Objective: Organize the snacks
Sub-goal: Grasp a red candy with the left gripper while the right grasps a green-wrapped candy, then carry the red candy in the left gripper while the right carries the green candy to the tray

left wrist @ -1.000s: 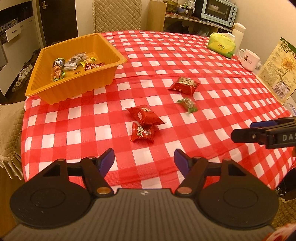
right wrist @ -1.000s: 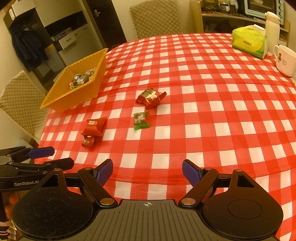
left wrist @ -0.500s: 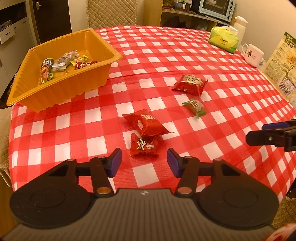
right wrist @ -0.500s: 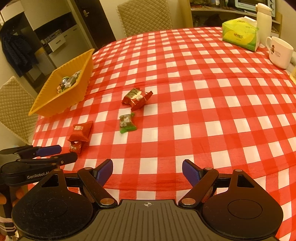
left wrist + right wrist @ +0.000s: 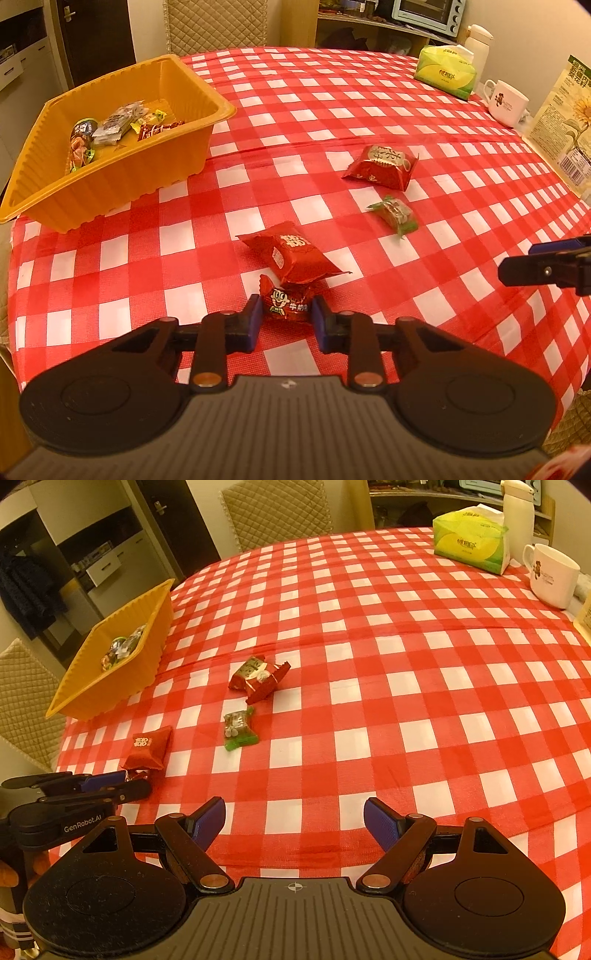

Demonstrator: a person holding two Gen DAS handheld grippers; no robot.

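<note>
Left gripper [image 5: 286, 315] closing its jaws on the little red cartoon-face sweet [image 5: 287, 303] at the near edge of the red-and-white checked worktop [image 5: 332, 110].

The ribbed orange plastic tray [image 5: 122, 181], already holding several wrappers, sat well apart at far left; I judged the sweet should be squeezed across its plump middle, lifted clear of the larger red foil packet [image 5: 291, 256] touching it, then carried over the tray's rim. A red gift-style packet [image 5: 380, 168] and a green-ended sweet [image 5: 395, 214] lay beyond. The right gripper [image 5: 294, 825] hovered, jaws wide apart and empty. "GenRobot.AI" was legible on the left gripper's body; the wrappers' Chinese characters I couldn't read.
</note>
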